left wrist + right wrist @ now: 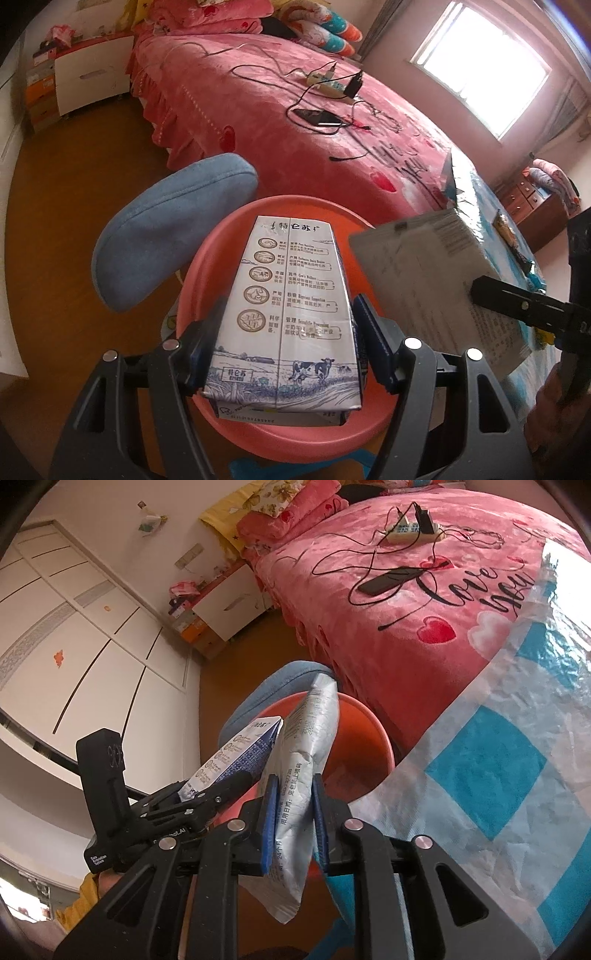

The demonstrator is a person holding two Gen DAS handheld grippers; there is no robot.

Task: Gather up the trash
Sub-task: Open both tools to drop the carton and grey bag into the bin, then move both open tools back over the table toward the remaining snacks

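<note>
Orange plastic bin [221,258] directly below both grippers, standing on the floor beside the pink bedspread [332,122], with a blue cushion [173,229] at its far side. Step in hand, judged: drop both pieces of trash into the bin.

Left gripper [284,332]: jaws fairly wide, pads pressed on the two narrow sides of the milk carton [291,306]. Carton held long axis forward, tilted down, over the bin mouth.

Right gripper [293,812]: jaws narrow, blue pads flanking the flat silver foil pouch [299,786]. Pad contact looks light; grip may be loosening, cannot say for certain. Pouch hangs crumpled, upper end over the bin rim, lower end drooping below the jaws.

To do well:
- Keep each item centred over the opening, clear of the rim and of the checked blue-and-white plastic sheet [498,775] at the right.
- Release pouch first; light and floppy, likely to flutter or cling to a pad, so open fully.
- Carton rigid; open wide enough to free both sides at once, otherwise risk of pivoting onto the rim.
- Keep the two grippers apart; close together now.
</note>
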